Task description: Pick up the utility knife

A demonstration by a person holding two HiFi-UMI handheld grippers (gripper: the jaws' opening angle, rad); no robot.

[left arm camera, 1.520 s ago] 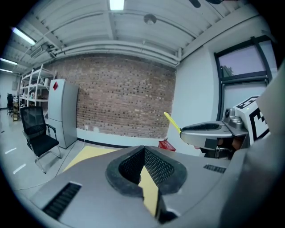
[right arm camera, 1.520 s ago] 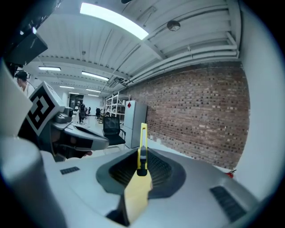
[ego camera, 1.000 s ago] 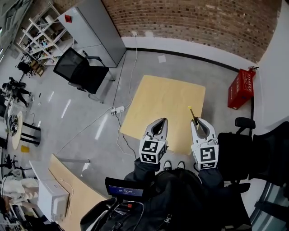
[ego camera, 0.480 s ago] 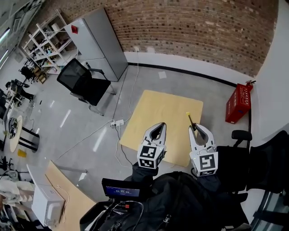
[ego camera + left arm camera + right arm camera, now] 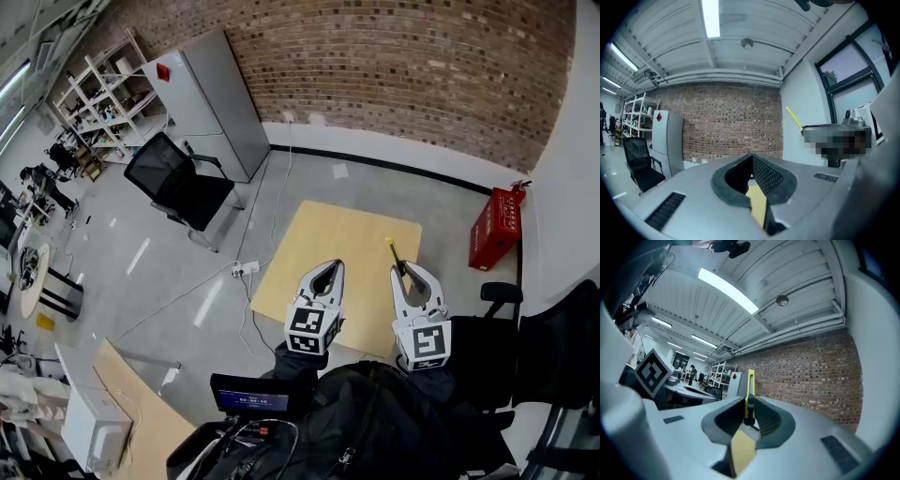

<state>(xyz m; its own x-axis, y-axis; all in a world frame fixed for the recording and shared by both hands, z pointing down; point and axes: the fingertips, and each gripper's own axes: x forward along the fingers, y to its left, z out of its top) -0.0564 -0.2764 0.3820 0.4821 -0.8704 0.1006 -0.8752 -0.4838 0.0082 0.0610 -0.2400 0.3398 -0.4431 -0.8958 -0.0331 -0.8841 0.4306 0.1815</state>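
Note:
The yellow and black utility knife is clamped in my right gripper, its yellow end poking out past the jaw tips. In the right gripper view the knife stands upright between the shut jaws, held high against the ceiling and brick wall. My left gripper is beside it, shut with nothing between its fingers; in the left gripper view its jaws meet at the tips. That view also catches the knife's yellow end off to the right. Both grippers hover well above the small wooden table.
A black office chair and a grey cabinet stand left of the table. A red crate sits by the right wall. A white cable with a power strip crosses the floor. Another black chair is at my right.
The head view has tilted upward, so the table, chair and cabinet sit lower in the picture. Both grippers keep their pose, the right still shut on the knife.

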